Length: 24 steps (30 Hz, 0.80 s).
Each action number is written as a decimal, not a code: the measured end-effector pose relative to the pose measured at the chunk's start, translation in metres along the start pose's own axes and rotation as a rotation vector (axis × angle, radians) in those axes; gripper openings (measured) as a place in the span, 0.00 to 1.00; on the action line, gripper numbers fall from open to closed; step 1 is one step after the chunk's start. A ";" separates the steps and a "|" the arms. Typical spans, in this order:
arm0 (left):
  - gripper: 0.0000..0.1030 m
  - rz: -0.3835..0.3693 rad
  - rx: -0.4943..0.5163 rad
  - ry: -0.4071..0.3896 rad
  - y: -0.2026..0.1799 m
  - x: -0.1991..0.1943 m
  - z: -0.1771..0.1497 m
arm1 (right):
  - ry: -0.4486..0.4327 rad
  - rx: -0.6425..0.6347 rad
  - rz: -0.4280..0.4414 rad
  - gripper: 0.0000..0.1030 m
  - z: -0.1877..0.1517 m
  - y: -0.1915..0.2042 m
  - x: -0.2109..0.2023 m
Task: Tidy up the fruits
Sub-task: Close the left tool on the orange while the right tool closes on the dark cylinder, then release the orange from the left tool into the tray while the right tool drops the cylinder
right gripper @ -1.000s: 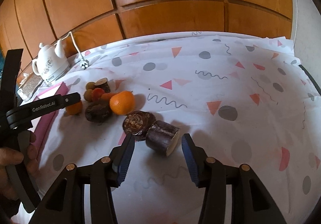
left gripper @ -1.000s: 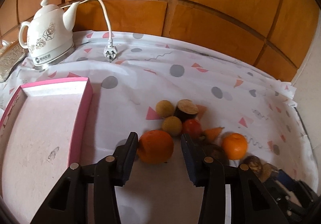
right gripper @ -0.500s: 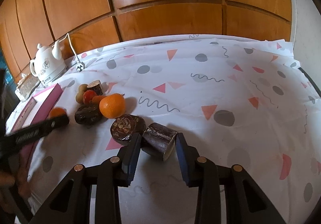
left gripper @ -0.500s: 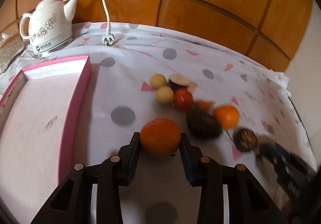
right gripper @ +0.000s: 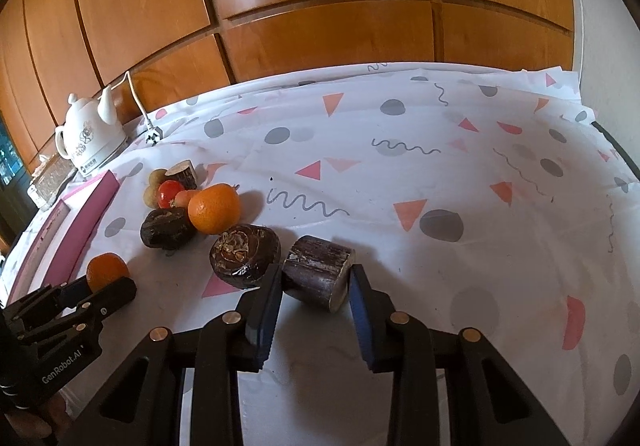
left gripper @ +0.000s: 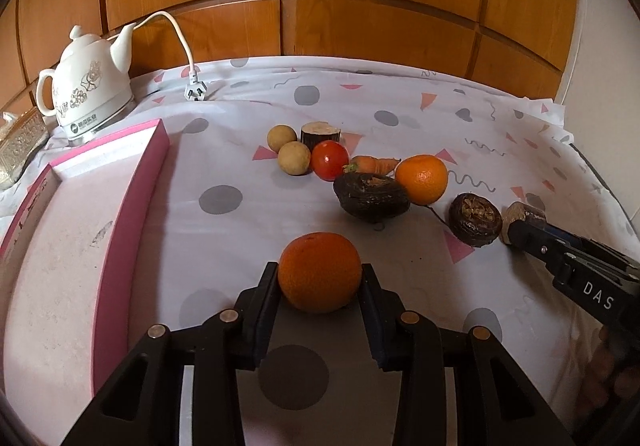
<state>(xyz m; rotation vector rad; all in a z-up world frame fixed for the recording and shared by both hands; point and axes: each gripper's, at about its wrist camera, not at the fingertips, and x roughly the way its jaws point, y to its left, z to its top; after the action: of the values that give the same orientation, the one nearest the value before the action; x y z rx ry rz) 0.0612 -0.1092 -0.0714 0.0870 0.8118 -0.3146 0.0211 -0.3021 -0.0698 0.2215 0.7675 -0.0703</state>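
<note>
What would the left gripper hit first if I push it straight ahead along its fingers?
The left gripper already holds an orange. Straight ahead, the orange would probably first meet the dark brown fruit, slightly right of the line; depth is unclear.

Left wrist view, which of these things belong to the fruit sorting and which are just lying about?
Part of the job:
- orange gripped in the left claw
- second orange
- tomato
- sugarcane piece between the right claw fingers
- pink tray

Lying about:
- white kettle
- its plug
</note>
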 end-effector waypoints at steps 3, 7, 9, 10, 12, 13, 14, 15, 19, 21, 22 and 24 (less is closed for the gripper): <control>0.37 -0.003 0.003 0.002 -0.001 -0.002 -0.002 | 0.005 -0.017 -0.012 0.33 -0.001 0.002 -0.001; 0.37 -0.015 -0.007 0.001 0.002 -0.011 -0.006 | 0.011 -0.035 -0.030 0.32 -0.002 0.005 -0.001; 0.37 -0.019 -0.006 -0.007 0.001 -0.017 -0.006 | 0.013 -0.046 -0.042 0.32 -0.003 0.007 -0.002; 0.37 -0.025 -0.009 -0.014 0.002 -0.022 -0.006 | 0.014 -0.050 -0.047 0.32 -0.004 0.008 -0.003; 0.37 -0.022 -0.008 -0.026 0.002 -0.029 -0.005 | 0.016 -0.057 -0.053 0.31 -0.005 0.009 -0.004; 0.37 -0.024 -0.008 -0.031 0.001 -0.032 -0.005 | 0.020 -0.056 -0.054 0.30 -0.006 0.010 -0.004; 0.37 -0.027 -0.011 -0.035 0.002 -0.035 -0.005 | 0.024 -0.057 -0.058 0.30 -0.007 0.011 -0.005; 0.37 -0.027 -0.016 -0.039 0.002 -0.038 -0.004 | 0.024 -0.061 -0.062 0.30 -0.008 0.012 -0.006; 0.37 -0.029 -0.027 -0.058 0.005 -0.047 -0.004 | 0.028 -0.072 -0.064 0.30 -0.014 0.017 -0.012; 0.37 -0.029 -0.032 -0.067 0.007 -0.052 -0.003 | 0.033 -0.074 -0.057 0.30 -0.016 0.019 -0.014; 0.37 -0.028 -0.034 -0.070 0.007 -0.054 -0.003 | 0.036 -0.076 -0.049 0.30 -0.017 0.021 -0.016; 0.37 -0.026 -0.040 -0.072 0.009 -0.057 -0.004 | 0.041 -0.082 -0.034 0.30 -0.018 0.025 -0.018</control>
<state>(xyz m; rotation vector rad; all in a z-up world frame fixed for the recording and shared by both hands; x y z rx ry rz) 0.0250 -0.0859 -0.0332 0.0272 0.7484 -0.3240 -0.0010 -0.2738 -0.0656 0.1327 0.8138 -0.0668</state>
